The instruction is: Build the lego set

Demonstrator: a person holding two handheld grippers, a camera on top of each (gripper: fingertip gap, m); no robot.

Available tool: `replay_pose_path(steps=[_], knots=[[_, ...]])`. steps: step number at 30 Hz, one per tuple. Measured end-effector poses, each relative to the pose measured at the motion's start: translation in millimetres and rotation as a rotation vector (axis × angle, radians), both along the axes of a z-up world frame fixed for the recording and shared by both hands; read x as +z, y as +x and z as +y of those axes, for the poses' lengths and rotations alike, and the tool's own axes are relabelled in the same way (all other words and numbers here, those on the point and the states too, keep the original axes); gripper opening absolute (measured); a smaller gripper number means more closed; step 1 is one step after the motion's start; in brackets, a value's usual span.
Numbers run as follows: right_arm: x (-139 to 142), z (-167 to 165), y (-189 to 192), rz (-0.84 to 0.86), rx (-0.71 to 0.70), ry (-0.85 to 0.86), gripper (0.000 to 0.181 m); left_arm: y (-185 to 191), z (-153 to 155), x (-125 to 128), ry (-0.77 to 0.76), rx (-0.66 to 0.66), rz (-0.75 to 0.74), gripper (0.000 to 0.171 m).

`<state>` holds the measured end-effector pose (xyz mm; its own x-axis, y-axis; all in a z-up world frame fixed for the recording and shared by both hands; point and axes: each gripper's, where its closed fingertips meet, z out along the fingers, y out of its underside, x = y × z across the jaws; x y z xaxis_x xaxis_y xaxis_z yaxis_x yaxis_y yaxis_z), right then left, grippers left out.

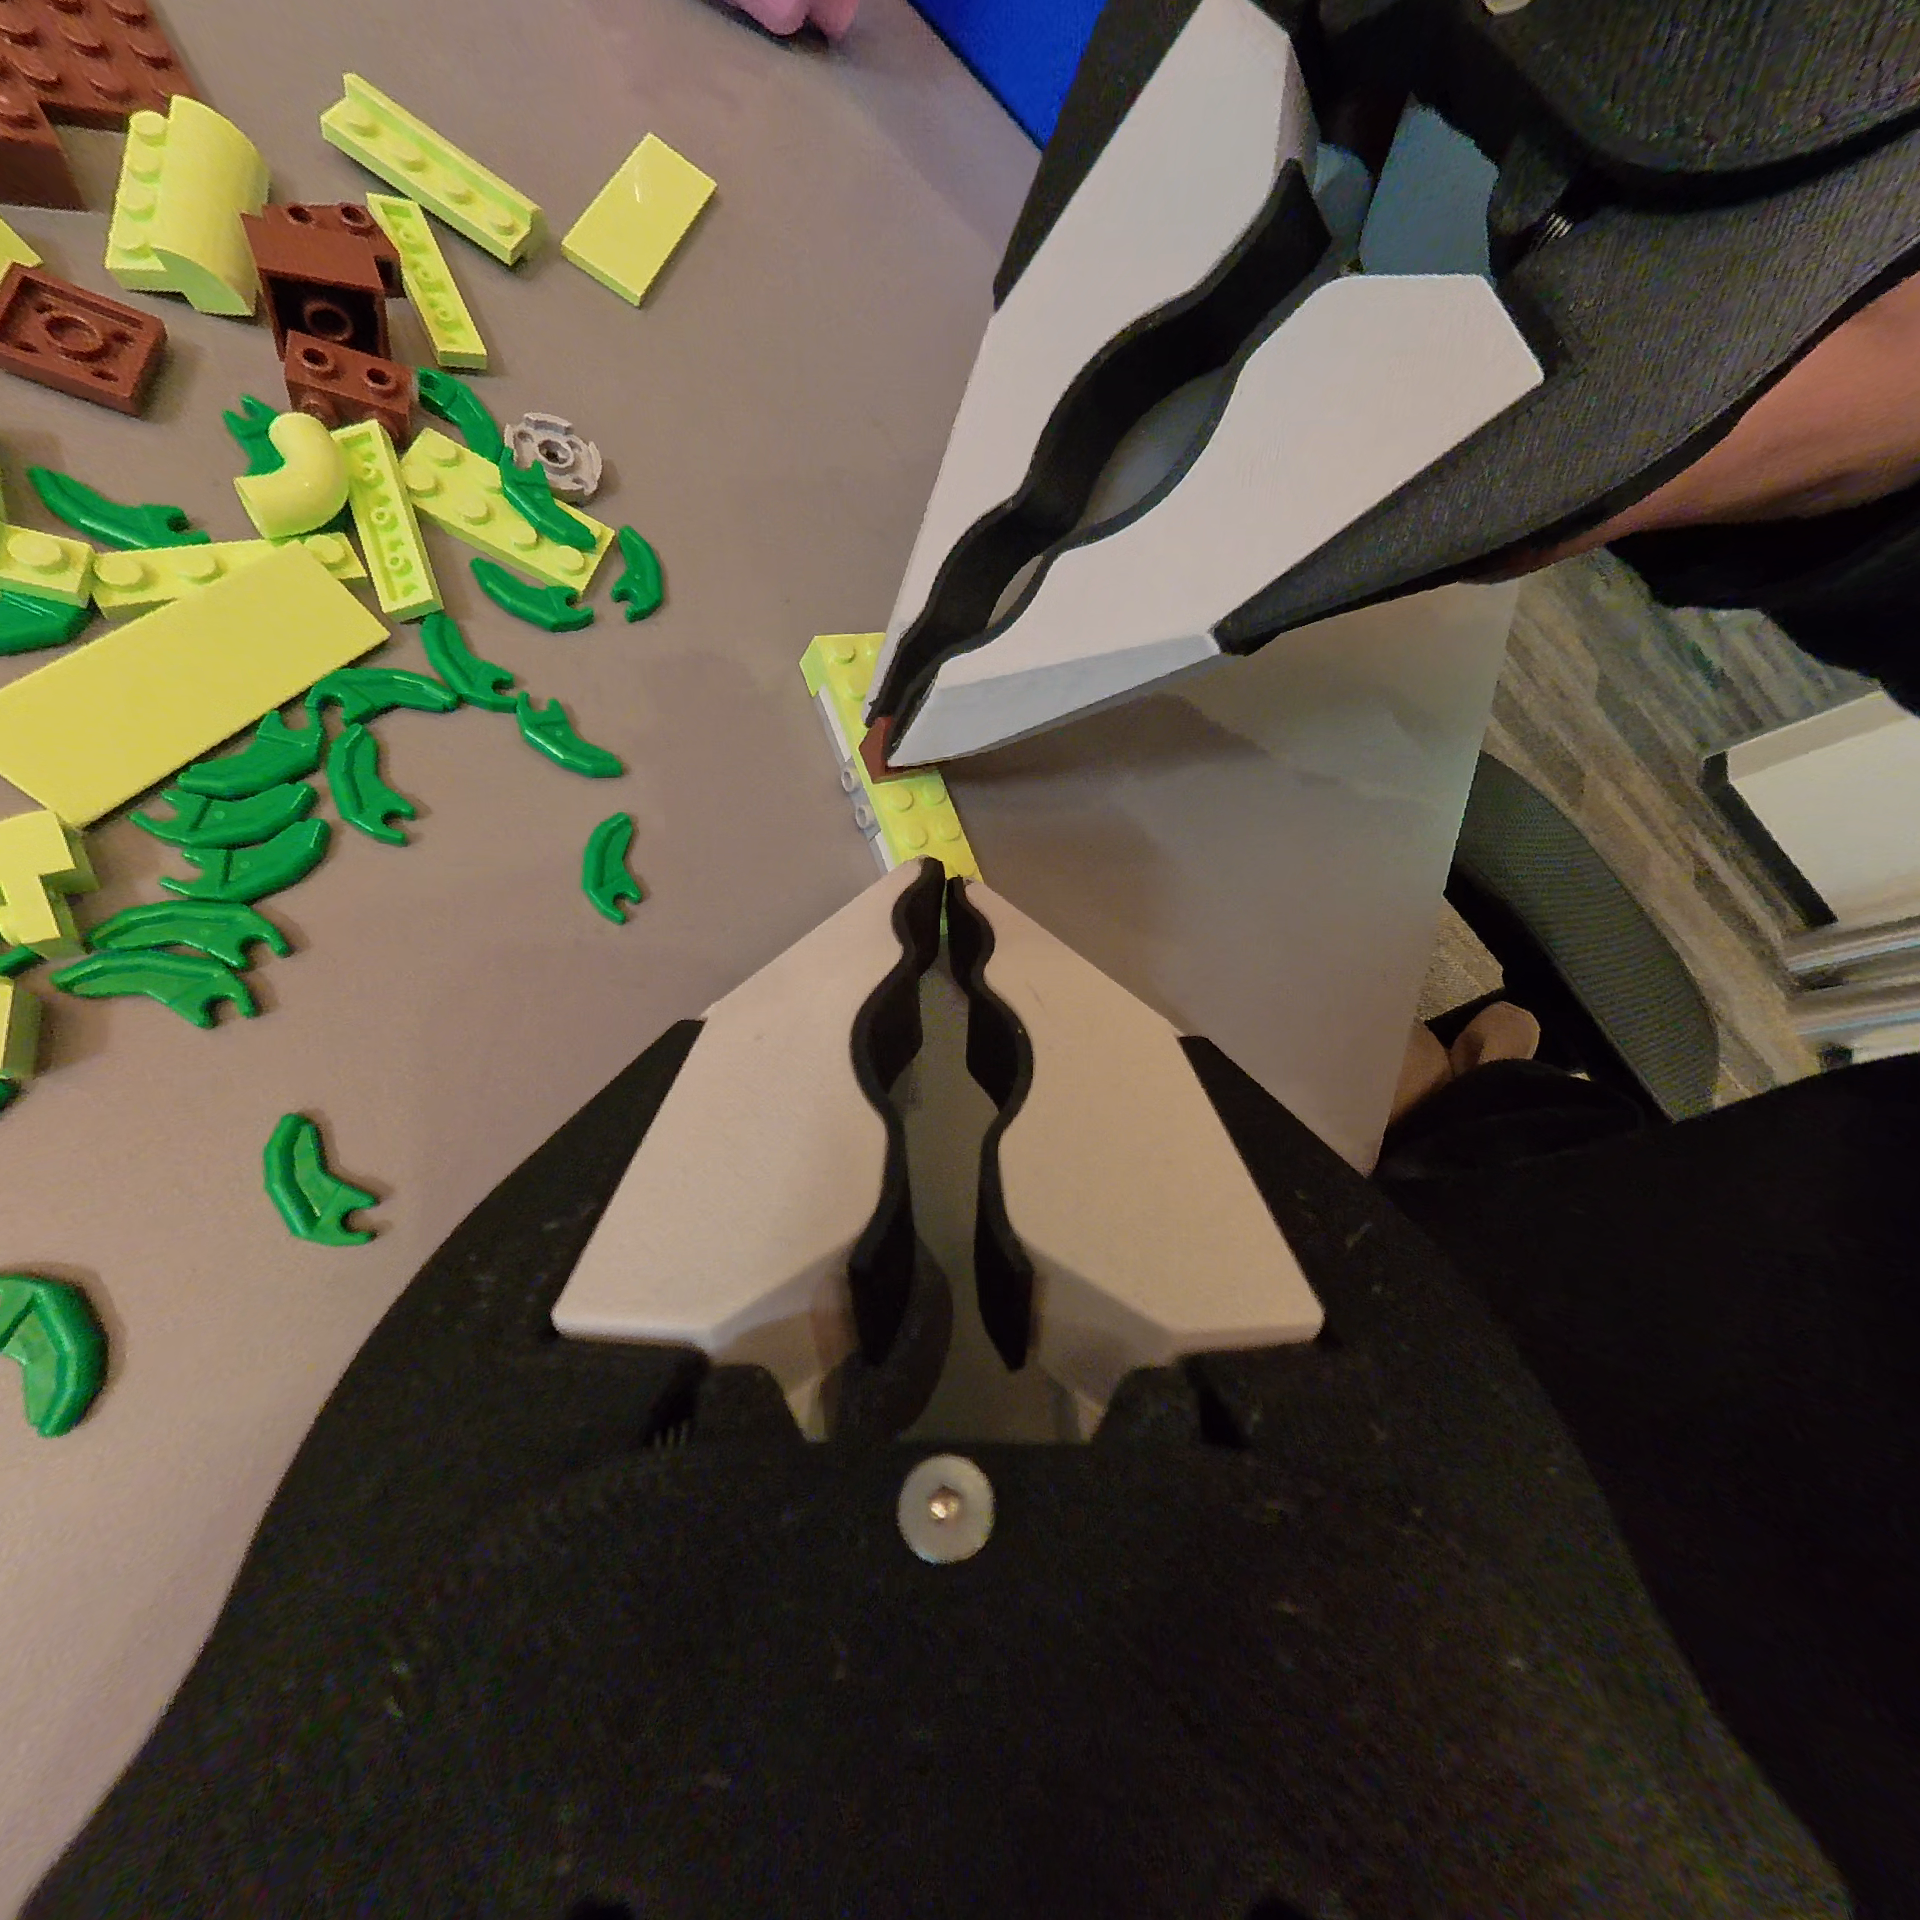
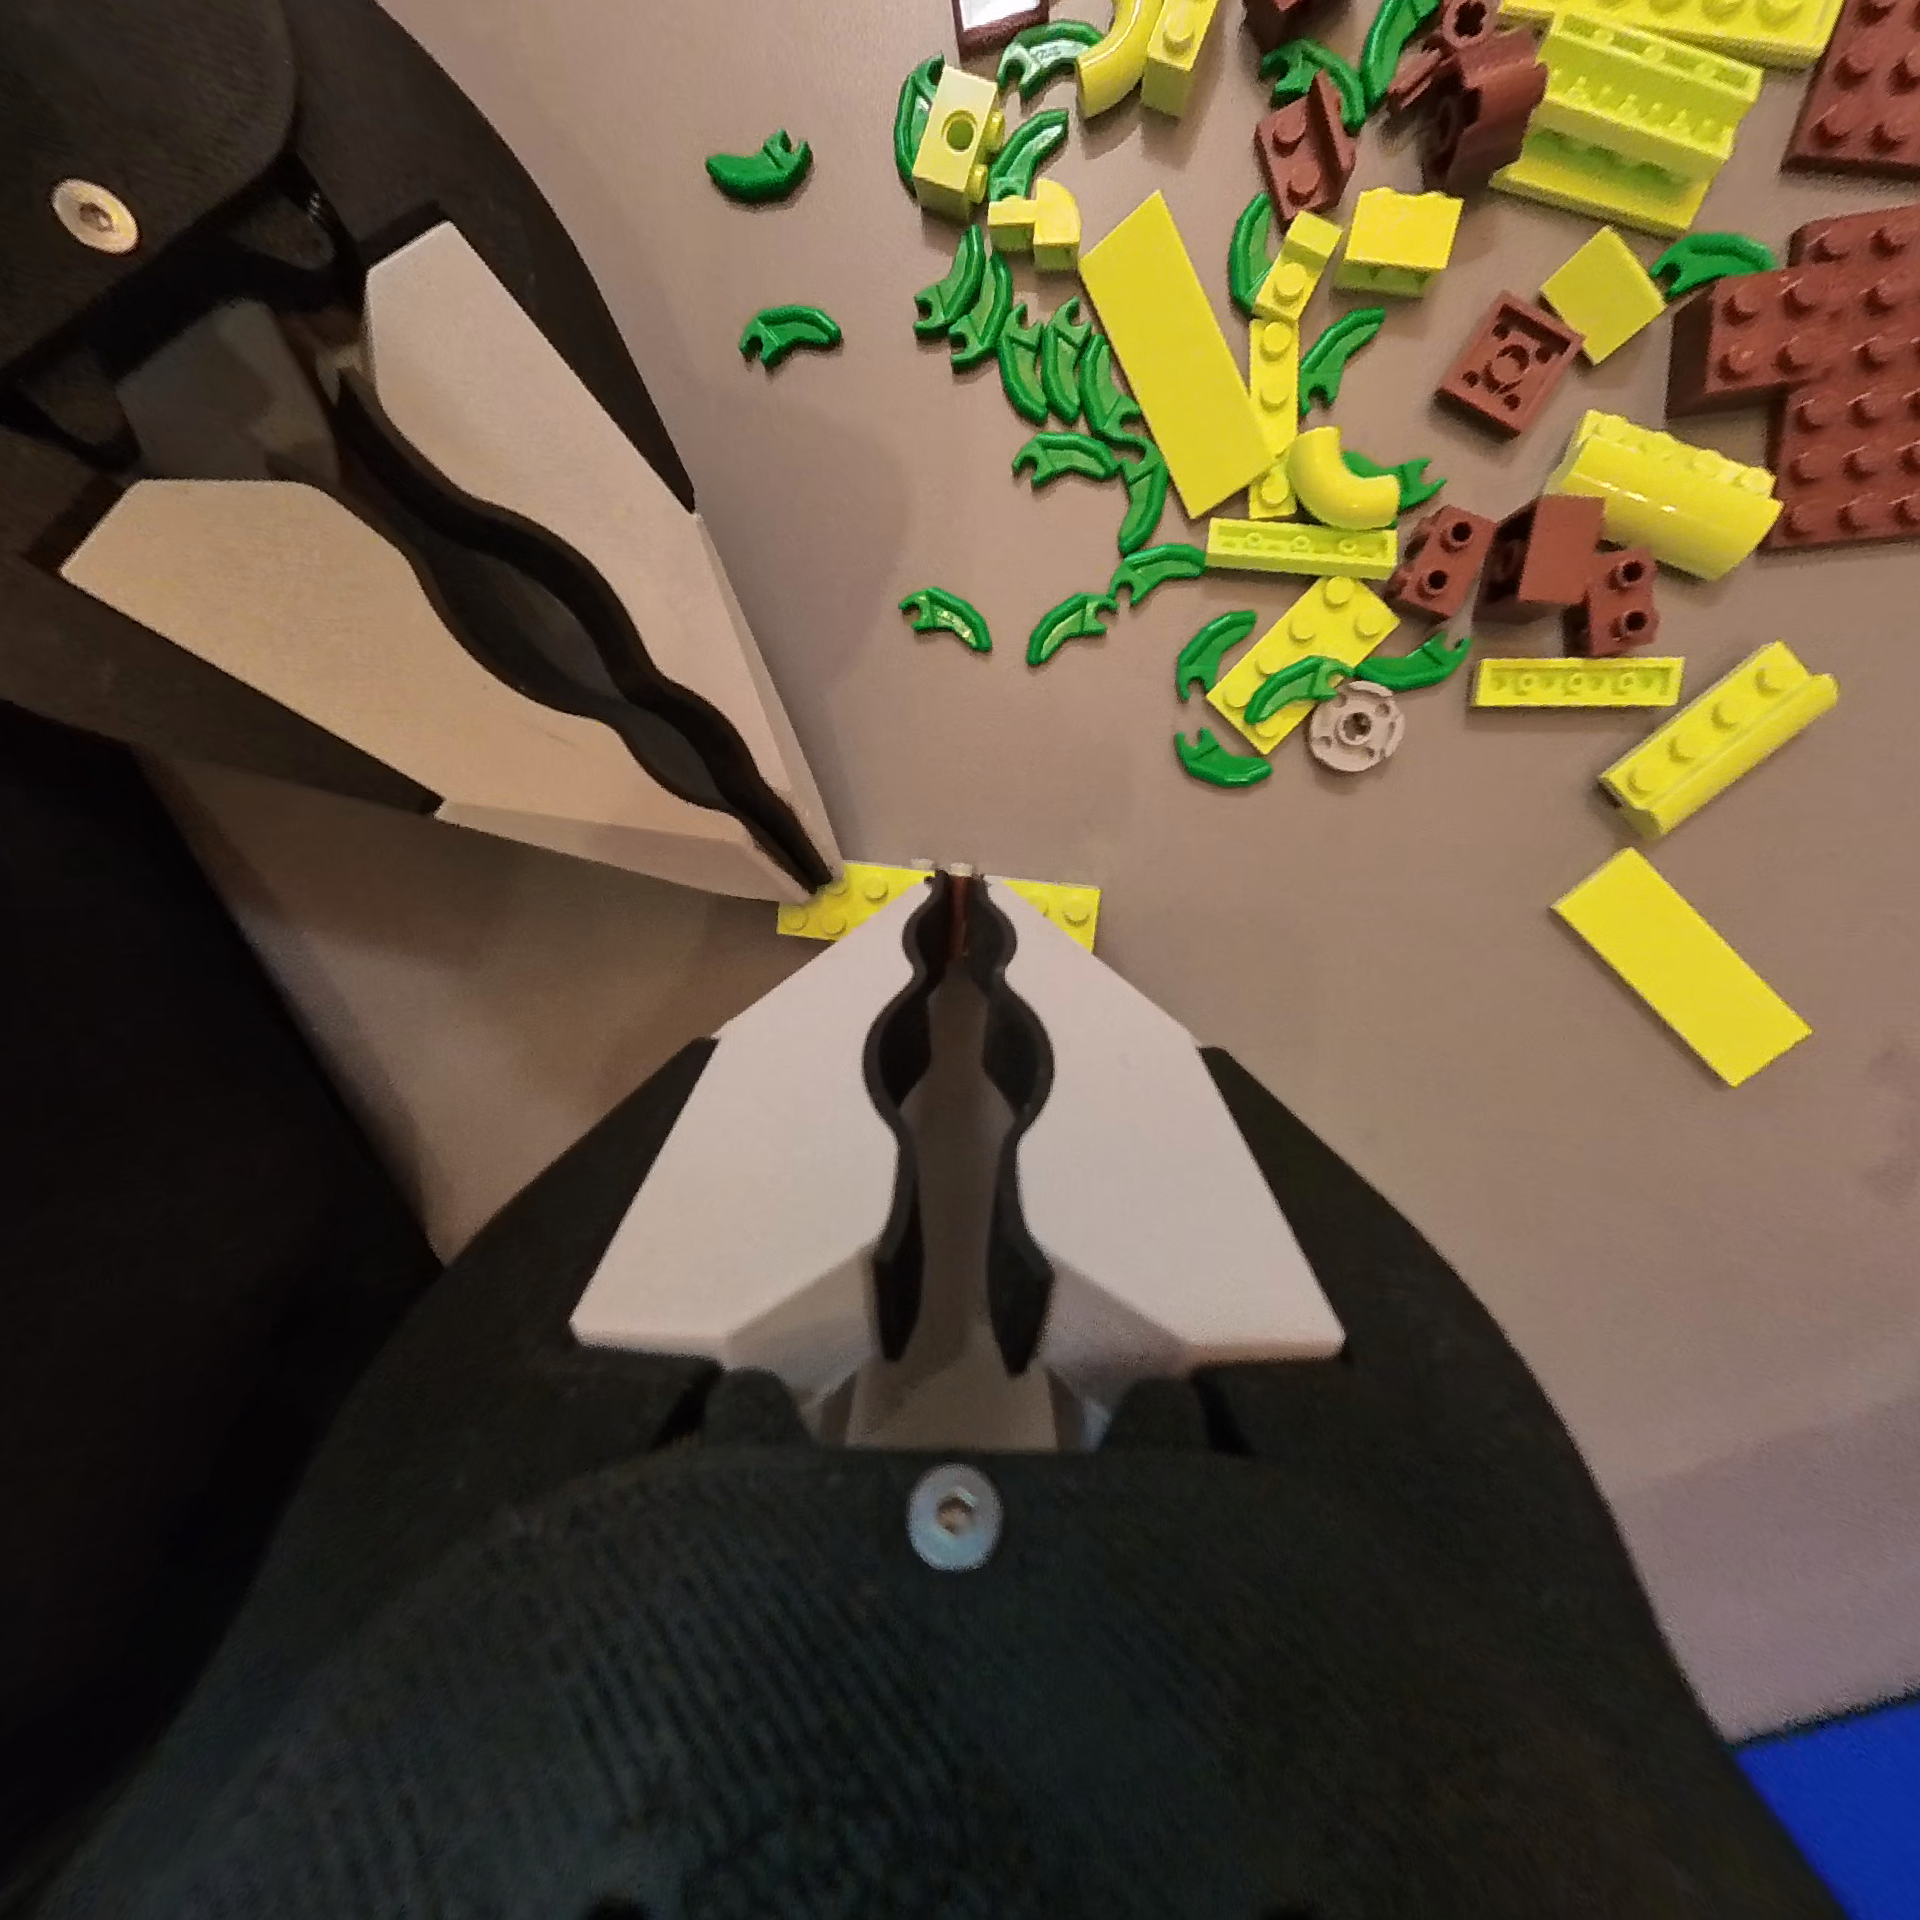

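Note:
A lime plate on a grey layer (image 1: 920,816) lies on the grey table (image 1: 727,416) near its edge. My left gripper (image 1: 940,888) is shut on the near end of this plate; a lime sliver shows between its tips. My right gripper (image 1: 883,750) comes in from the upper right, shut on a small brown piece (image 1: 876,750), and holds it against the plate's top. In the right wrist view the right gripper (image 2: 956,899) pinches the brown piece (image 2: 964,920) over the middle of the lime plate (image 2: 862,899). The left gripper (image 2: 818,880) grips the plate's left end.
Loose pieces lie beyond the plate: green leaf pieces (image 2: 1070,364), lime bricks and tiles (image 2: 1678,966), brown plates (image 2: 1849,343), a grey round piece (image 2: 1356,724). The table edge (image 1: 1434,935) runs just right of the plate, with a chair (image 1: 1590,935) past it. Less than 4 cm separates the two grippers' tips.

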<state>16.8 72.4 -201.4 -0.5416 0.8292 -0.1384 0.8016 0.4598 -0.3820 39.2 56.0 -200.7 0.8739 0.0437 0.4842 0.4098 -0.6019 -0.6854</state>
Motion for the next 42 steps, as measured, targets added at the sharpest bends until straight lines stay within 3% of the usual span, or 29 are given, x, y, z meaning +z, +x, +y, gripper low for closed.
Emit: replay_pose_path(steps=[7,14,19,25,35,39,42], knots=[[0,0,-1,0.143,-0.036,-0.031,0.001,-2,0,0,-0.005,0.013,0.027,0.001],[21,-5,-5,0.178,-0.190,-0.322,0.007,-5,-1,0,-0.004,0.038,0.031,0.002],[13,13,2,0.222,-0.121,-0.085,0.006,-4,0,-1,-0.008,0.032,0.033,0.006],[2,4,-1,0.244,-0.025,0.052,0.006,-5,0,0,-0.006,0.038,0.037,0.005],[12,-8,-7,0.240,0.020,-0.041,0.017,-5,0,0,-0.004,0.033,0.032,0.006],[0,-7,-5,0.221,0.015,-0.028,0.006,-5,-1,1,0.005,0.034,0.029,0.011],[-1,-6,0,0.169,-0.068,-0.053,0.005,-4,-1,2,0.013,0.030,0.027,0.021]])
